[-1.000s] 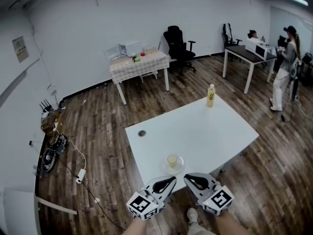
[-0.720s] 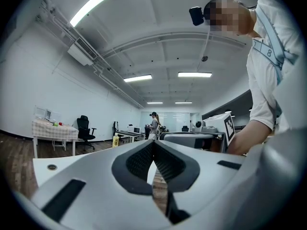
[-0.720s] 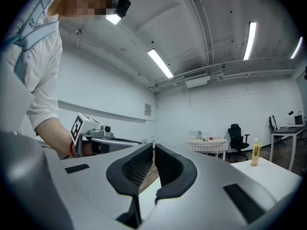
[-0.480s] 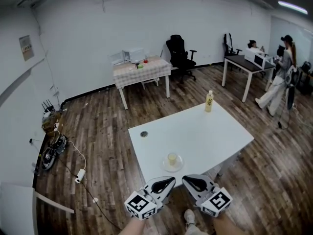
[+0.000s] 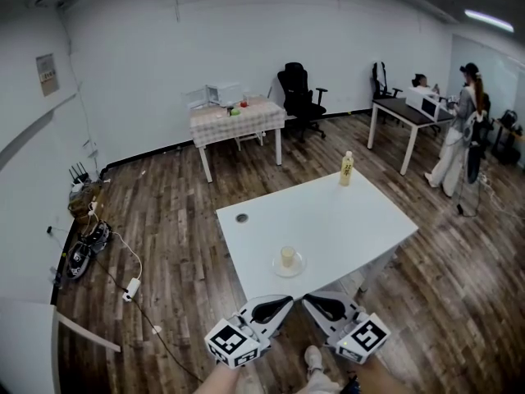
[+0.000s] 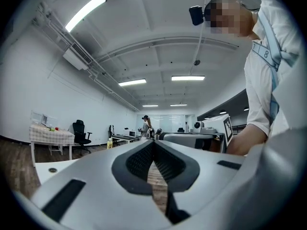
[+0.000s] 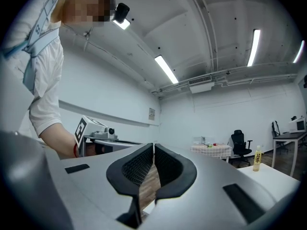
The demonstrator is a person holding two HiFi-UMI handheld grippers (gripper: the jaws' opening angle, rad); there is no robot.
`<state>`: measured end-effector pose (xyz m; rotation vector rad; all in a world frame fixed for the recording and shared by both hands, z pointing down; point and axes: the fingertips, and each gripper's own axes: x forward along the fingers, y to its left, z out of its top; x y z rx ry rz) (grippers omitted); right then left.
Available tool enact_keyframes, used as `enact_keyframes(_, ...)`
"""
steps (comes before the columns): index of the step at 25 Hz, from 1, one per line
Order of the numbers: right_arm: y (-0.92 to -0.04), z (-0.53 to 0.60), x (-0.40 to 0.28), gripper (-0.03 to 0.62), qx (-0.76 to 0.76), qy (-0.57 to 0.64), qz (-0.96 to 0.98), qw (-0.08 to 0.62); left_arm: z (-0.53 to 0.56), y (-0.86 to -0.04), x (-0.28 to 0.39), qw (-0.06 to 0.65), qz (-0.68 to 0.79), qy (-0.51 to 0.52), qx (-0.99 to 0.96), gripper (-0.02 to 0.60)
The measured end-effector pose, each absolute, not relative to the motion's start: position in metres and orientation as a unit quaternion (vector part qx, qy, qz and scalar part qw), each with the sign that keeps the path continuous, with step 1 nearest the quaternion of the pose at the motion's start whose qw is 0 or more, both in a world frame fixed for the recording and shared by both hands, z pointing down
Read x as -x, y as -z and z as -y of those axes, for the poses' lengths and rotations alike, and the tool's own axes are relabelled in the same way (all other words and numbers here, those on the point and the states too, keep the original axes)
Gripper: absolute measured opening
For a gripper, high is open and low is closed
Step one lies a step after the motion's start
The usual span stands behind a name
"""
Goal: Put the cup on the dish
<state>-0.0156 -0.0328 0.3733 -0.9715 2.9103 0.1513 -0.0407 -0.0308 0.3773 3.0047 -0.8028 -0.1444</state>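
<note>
A pale yellow cup [image 5: 288, 256] stands upright on a clear round dish [image 5: 289, 265] near the front edge of the white table [image 5: 328, 220]. Both grippers hang below that edge, off the table. My left gripper [image 5: 284, 304] is shut with nothing between its jaws. Its tips meet in the left gripper view [image 6: 152, 142]. My right gripper [image 5: 312, 302] is also shut and empty. In the right gripper view [image 7: 153, 148] its tips nearly touch. Neither gripper touches the cup or the dish.
A yellow bottle [image 5: 347, 169] stands at the table's far corner. A checked table [image 5: 236, 118] and a black office chair [image 5: 296, 93] sit by the back wall. A person [image 5: 458, 142] stands at the right by a desk [image 5: 406, 105]. Cables and chargers [image 5: 98, 249] lie on the floor, left.
The head view has drawn back a little, so the table and cup look smaller. The person at the right has walked toward the desk. Both grippers keep their places.
</note>
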Motion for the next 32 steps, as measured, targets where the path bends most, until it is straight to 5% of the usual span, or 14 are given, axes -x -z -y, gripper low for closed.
enact_keyframes(32, -0.356, -0.037, 0.021, 0.031, 0.325, -0.049, -0.944, 0.041, -0.038, -0.360, 0.051, 0.011, 0.232, 0.075, -0.970, 0.002)
